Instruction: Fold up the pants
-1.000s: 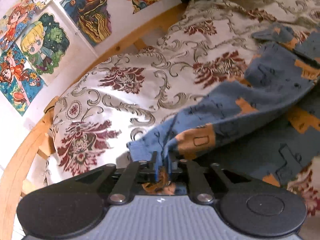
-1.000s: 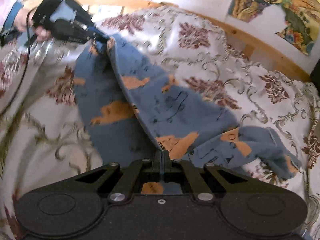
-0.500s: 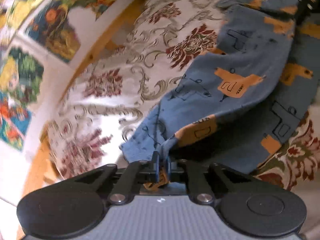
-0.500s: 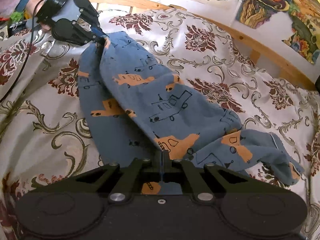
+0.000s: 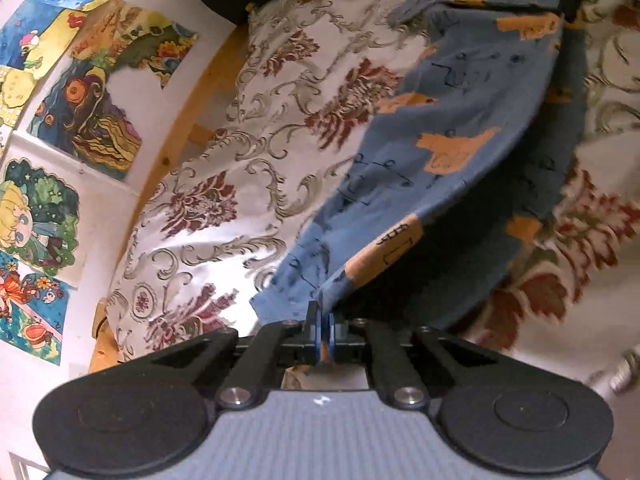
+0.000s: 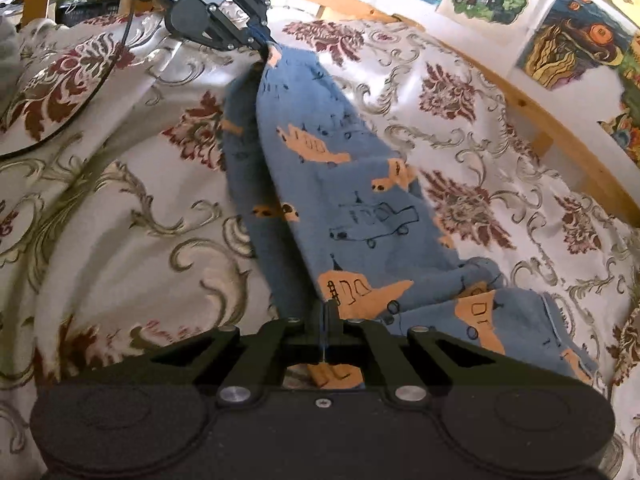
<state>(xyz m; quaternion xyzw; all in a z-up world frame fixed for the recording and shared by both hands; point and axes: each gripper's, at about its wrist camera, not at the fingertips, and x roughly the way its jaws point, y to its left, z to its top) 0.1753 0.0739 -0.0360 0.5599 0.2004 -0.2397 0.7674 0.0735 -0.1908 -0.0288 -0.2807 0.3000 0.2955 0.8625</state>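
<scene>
Change since earlier frames: right-wrist view now shows the left tongs (image 6: 266, 46) further up-frame and the raised edge of the pants (image 6: 348, 200) pulled tauter; left-wrist view has swung round, so more of the blue leg shows w/ dark shadow beneath it.
Left tongs: closed tight on a bunched corner of the pants; jaws together w/ cloth pinched between them, seen at (image 5: 322, 320) in own view.
Right tongs (image 6: 326, 312): clamped on the opposite end of the same edge; an orange print patch sits right at the jaws.
Pants, position: on the bed (image 6: 120, 216), over the floral bedspread; one long edge lifted off it and stretched between both tongs, rest trailing on the bed. A crumpled part lies to the right in the right-wrist view.
Folded state: one leg layer appears to lie under the lifted one, so a lengthwise fold looks under way, not finished (judgement).
Done so far: both ends gripped, edge raised and tensioned.
Left to do: prob. lay lifted layer flat over lower one, smooth the crumpled end, then fold across the length.
Backdrop: wooden bed frame (image 6: 560, 120) and drawings (image 5: 96, 120) on the wall; not involved.
</scene>
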